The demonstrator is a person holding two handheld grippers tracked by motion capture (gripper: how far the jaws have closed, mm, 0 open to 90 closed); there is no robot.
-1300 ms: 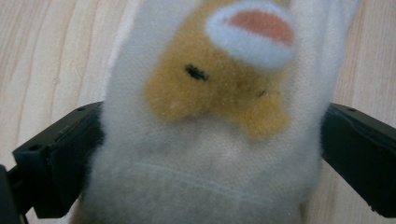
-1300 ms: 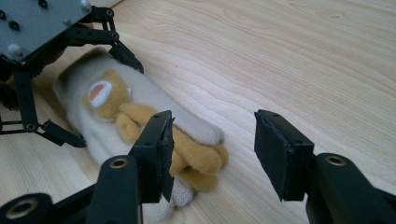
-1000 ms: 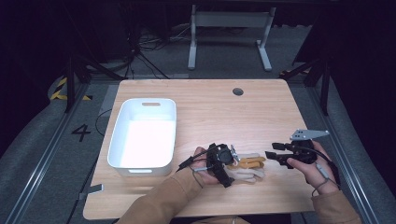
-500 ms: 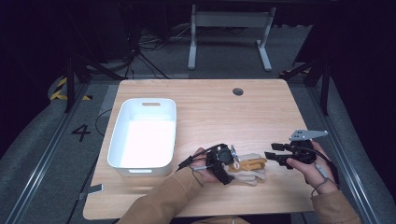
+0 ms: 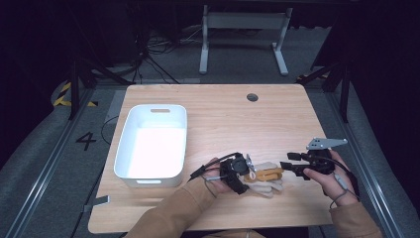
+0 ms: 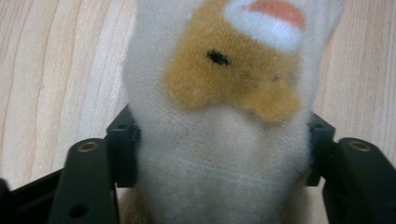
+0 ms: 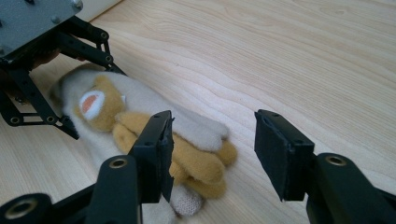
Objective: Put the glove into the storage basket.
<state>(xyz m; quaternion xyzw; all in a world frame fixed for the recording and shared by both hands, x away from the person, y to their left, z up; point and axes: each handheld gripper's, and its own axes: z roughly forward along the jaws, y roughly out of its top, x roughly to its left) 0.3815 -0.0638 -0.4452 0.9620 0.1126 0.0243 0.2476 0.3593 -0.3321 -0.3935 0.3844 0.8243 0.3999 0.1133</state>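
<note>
Plush glove (image 5: 266, 177), cream and tan

High view: looks from above the person's side, forward and down, far off, over the whole worktop (image 5: 218, 106).
Left tool view: rides on the left tool (image 5: 236, 171), looks along its jaws, very near the plush toy (image 6: 219, 121).
Right tool view: rides on the right tool (image 7: 212, 156), low over the worktop, near.
Shared part: all three views show the plush toy; the right tool view and the high view both show the left tool.
</note>
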